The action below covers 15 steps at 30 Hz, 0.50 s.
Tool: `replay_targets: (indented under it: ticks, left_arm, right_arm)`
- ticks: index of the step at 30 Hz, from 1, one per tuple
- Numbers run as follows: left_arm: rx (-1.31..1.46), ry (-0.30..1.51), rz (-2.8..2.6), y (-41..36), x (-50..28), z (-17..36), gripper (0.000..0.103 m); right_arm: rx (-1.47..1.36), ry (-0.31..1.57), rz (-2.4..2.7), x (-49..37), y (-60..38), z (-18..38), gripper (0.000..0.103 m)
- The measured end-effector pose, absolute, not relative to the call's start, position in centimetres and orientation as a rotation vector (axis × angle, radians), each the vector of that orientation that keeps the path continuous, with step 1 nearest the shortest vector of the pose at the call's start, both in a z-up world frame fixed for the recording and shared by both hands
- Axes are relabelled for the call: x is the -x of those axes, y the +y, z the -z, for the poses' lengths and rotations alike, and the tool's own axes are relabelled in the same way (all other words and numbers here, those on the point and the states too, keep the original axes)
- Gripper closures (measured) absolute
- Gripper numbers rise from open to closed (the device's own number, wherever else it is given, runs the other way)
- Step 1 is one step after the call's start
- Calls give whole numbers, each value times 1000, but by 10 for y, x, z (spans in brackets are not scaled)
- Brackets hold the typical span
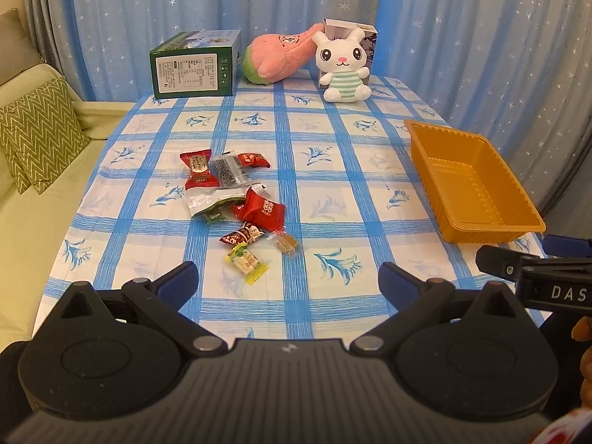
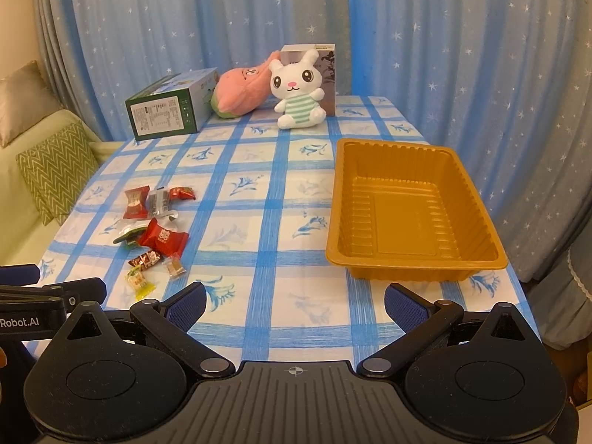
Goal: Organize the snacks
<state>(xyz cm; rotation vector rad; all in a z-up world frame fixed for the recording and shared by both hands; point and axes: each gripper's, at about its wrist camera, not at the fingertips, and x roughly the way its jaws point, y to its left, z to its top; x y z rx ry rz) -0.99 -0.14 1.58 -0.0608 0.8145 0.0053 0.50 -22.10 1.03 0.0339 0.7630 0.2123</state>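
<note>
Here the snacks (image 1: 236, 199) are heaped toward the bench's (image 1: 314, 170) left edge. The tray (image 2: 414, 211) is set by its right edge. Both grippers' jaws, left gripper (image 1: 288, 281) and right gripper (image 2: 296, 301), are held wide apart, gripping nothing.

surface cloth (image 1: 259, 118): white with blue checks and blue flowers | plastic tray (image 2: 407, 148): orange-gold | soft bunny toy (image 1: 342, 64): white, green-striped shirt | cardboard box (image 1: 192, 66): dark green | curtain (image 2: 462, 55): blue with white stars | sofa cushion (image 1: 40, 133): green zigzags
</note>
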Motion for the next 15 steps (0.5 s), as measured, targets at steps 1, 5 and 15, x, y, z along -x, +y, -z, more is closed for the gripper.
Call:
replay_targets:
  ticks: [1,5,15]
  left_arm:
    - [61,814,-5,-1,10,-16,0]
    - [63,814,-4,-2,10,-16,0]
    - [63,814,-4,-4,11,-16,0]
  right_arm:
    - [-33,761,-213,-4,-221,-9,1]
    - [-32,761,-213,-4,-221,-9,1]
    - [-33,761,-214,-4,-221,-9,1]
